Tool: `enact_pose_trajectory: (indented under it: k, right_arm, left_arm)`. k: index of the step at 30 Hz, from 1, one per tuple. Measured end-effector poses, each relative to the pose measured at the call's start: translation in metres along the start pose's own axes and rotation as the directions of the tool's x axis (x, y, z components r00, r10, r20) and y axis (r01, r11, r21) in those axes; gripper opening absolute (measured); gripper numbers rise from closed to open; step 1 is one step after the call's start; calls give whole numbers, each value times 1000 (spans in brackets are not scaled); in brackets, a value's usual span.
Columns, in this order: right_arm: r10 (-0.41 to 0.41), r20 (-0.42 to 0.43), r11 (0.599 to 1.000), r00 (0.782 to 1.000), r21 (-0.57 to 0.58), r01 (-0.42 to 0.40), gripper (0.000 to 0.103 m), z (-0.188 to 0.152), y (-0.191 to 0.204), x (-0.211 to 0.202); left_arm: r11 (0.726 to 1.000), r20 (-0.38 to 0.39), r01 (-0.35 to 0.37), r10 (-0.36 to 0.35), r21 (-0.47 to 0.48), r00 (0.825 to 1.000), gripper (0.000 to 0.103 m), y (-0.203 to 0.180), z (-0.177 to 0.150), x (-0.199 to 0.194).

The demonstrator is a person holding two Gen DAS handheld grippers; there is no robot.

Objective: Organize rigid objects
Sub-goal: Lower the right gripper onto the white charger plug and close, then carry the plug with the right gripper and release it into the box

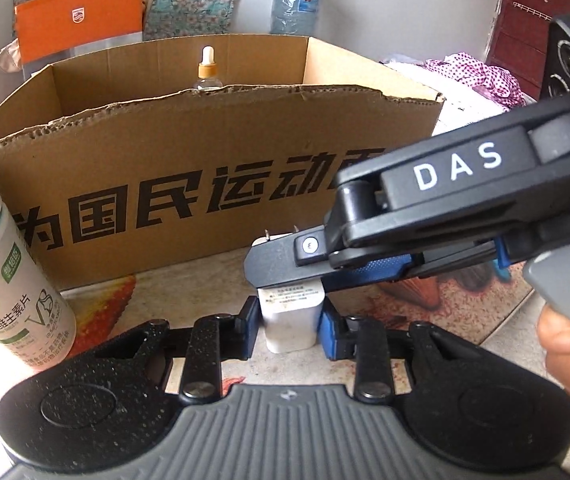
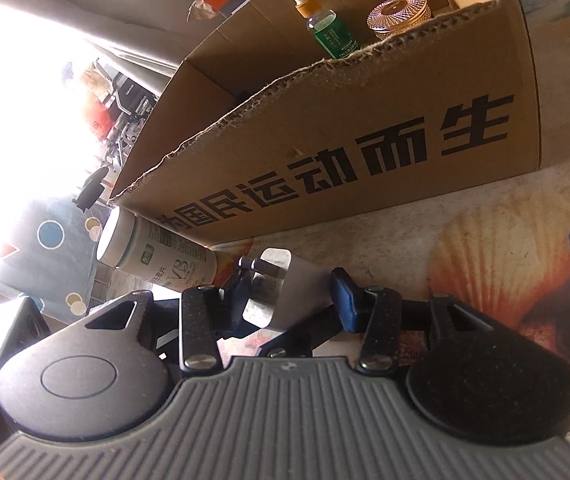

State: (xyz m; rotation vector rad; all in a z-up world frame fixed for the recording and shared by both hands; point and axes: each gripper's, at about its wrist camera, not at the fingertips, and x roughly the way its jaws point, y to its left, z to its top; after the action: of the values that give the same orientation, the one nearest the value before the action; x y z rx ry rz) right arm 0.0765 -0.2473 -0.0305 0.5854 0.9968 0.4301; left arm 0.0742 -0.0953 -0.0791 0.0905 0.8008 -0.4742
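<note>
A white charger (image 1: pixel 291 328) stands upright on the table, prongs up, just in front of the cardboard box (image 1: pixel 205 152). My left gripper (image 1: pixel 291 320) is shut on its lower body, blue pads (image 1: pixel 331 330) pressed to both sides. My right gripper (image 1: pixel 281 268) reaches in from the right across the charger's top. In the right wrist view the charger (image 2: pixel 305 292) sits between the right gripper's (image 2: pixel 293 280) fingers, with a narrow gap at the blue pad (image 2: pixel 345 300). A white vitamin bottle (image 1: pixel 9 280) stands at the left.
The open box (image 2: pixel 365 140) holds a dropper bottle (image 2: pixel 325 28) and a gold-lidded jar (image 2: pixel 399 16). The vitamin bottle (image 2: pixel 157 252) stands by the box's left corner. The table cover (image 2: pixel 485 240) shows a shell print. An orange carton (image 1: pixel 79 16) and a water jug (image 1: pixel 295 4) stand behind.
</note>
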Motion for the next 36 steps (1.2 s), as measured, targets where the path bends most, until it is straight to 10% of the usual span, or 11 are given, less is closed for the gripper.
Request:
enact_pose_trajectory:
  k: [19, 27, 36]
  right_arm:
    - [122, 222, 947, 967, -317, -47, 39, 63, 98, -70]
    - [37, 120, 964, 992, -268, -4, 39, 138, 78, -22]
    - [-26, -113, 995, 993, -95, 15, 39, 152, 20, 41]
  left_arm:
    - [996, 250, -73, 83, -49, 965, 30, 11, 96, -82]
    - [988, 31, -5, 10, -157, 999, 30, 45, 154, -16]
    - [959, -211, 13, -75, -282, 975, 30, 73, 138, 54]
